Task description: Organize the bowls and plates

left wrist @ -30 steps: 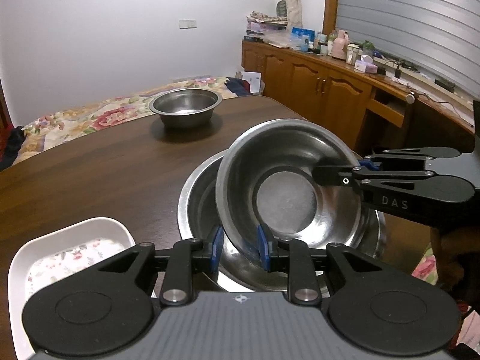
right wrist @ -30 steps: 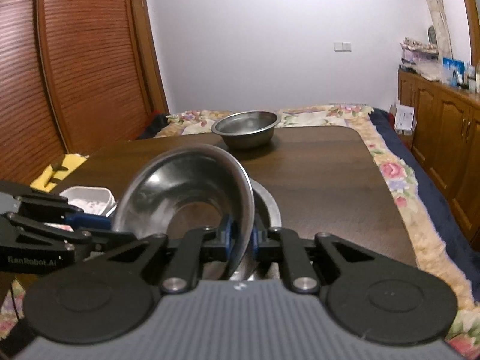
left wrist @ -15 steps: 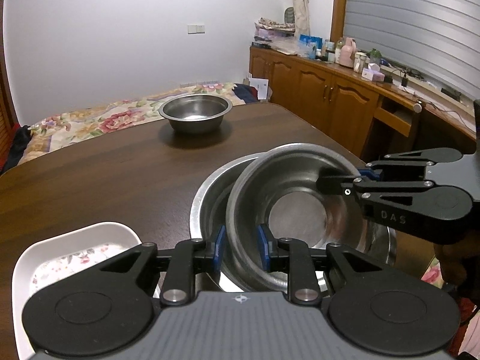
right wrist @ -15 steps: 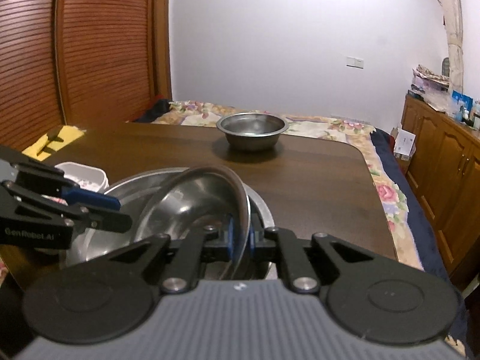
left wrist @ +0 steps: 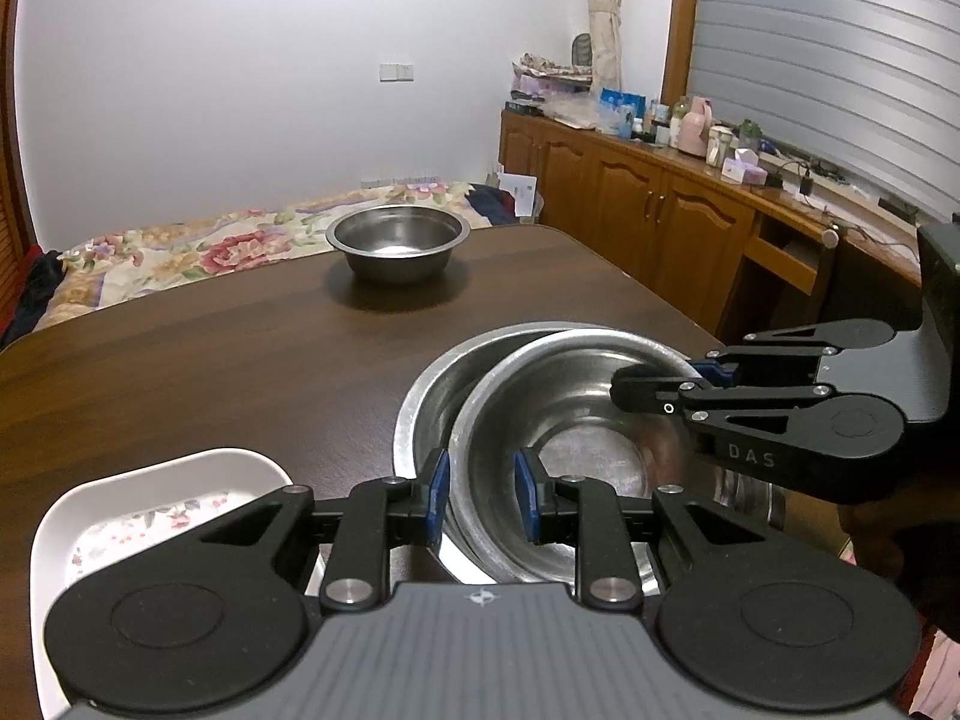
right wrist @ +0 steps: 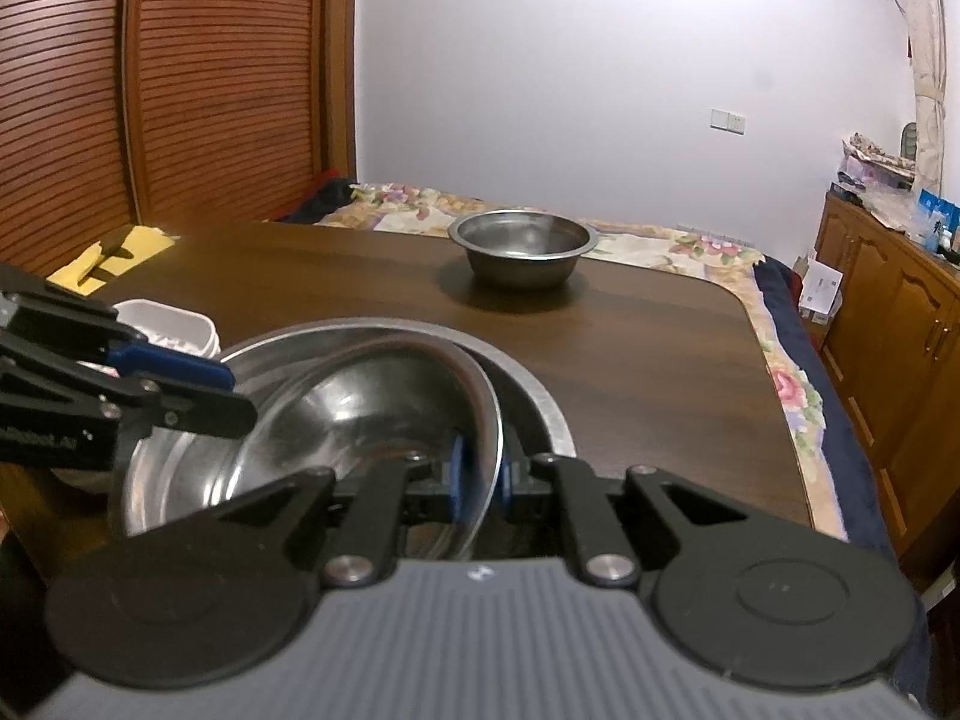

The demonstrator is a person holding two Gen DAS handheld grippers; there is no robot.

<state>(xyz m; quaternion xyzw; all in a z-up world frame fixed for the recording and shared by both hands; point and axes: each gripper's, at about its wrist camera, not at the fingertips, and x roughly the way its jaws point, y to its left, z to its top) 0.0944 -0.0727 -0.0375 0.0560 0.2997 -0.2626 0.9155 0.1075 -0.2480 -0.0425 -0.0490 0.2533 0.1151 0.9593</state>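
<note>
A small steel bowl (left wrist: 576, 450) lies nested in a larger steel bowl (left wrist: 429, 396) near the table's front edge, leaning slightly. My left gripper (left wrist: 480, 498) is shut on the small bowl's near rim, its blue pads on either side of the wall. My right gripper (left wrist: 660, 378) comes in from the right and is shut on the opposite rim. In the right wrist view the right gripper (right wrist: 480, 480) pinches that rim of the small bowl (right wrist: 360, 414), and the left gripper (right wrist: 240, 399) holds it from the left. A third steel bowl (left wrist: 399, 243) stands alone at the far side.
A white dish with a flower pattern (left wrist: 150, 510) sits on the dark wooden table (left wrist: 210, 372) left of the nested bowls. A bed with a floral cover (left wrist: 198, 246) lies beyond the table. Wooden cabinets (left wrist: 648, 222) with clutter on top run along the right.
The small bowl, held by both grippers, has tipped from steeply tilted to nearly level and sunk into the larger bowl. Both grips stayed as they were.
</note>
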